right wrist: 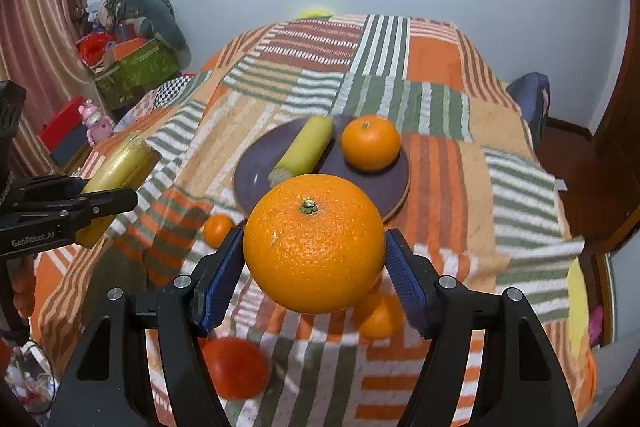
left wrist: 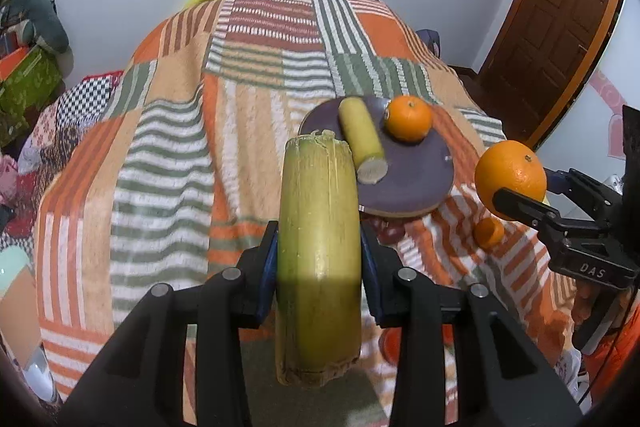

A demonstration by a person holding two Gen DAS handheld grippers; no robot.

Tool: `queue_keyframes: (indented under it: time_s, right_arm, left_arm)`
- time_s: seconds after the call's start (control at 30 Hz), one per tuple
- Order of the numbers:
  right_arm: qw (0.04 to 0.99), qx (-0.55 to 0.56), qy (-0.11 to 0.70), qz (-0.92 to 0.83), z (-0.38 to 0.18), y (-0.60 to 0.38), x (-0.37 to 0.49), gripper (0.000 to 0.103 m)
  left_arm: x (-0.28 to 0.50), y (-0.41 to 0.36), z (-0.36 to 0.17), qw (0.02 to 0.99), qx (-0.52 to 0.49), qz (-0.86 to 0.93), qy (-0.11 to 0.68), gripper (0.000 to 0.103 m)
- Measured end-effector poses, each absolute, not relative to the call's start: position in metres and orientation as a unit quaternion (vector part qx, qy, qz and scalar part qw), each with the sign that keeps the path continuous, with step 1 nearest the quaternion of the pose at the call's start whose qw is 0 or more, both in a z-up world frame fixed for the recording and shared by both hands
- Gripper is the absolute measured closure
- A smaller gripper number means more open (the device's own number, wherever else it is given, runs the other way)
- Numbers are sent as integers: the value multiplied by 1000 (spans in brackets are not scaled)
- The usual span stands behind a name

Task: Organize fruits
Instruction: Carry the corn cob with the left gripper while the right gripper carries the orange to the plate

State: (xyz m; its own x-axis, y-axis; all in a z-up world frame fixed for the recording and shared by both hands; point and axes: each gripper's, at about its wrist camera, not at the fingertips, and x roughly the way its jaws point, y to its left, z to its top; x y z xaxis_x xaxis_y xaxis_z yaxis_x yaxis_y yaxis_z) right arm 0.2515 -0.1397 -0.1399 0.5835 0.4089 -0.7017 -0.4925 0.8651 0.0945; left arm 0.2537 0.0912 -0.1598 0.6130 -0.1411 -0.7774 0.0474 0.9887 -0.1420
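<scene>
Near the purple plate (right wrist: 396,183), the left gripper's (left wrist: 320,255) jaws pinch a banana piece (left wrist: 318,227) while the right gripper's (right wrist: 314,263) jaws pinch a large orange (right wrist: 314,243).

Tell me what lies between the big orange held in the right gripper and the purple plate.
Nothing sits there. In the right wrist view the large round orange overlaps the near rim of the round purple plate; only striped patchwork cloth lies below.
</scene>
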Motion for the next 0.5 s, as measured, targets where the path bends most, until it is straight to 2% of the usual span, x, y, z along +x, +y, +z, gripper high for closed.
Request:
queue_keyframes:
  time_s: [0.5]
  right_arm:
    - [895,-66,358,258,-129,-133,290,36]
  left_arm:
    - [326,65,-168,893,-41,-61,445,66]
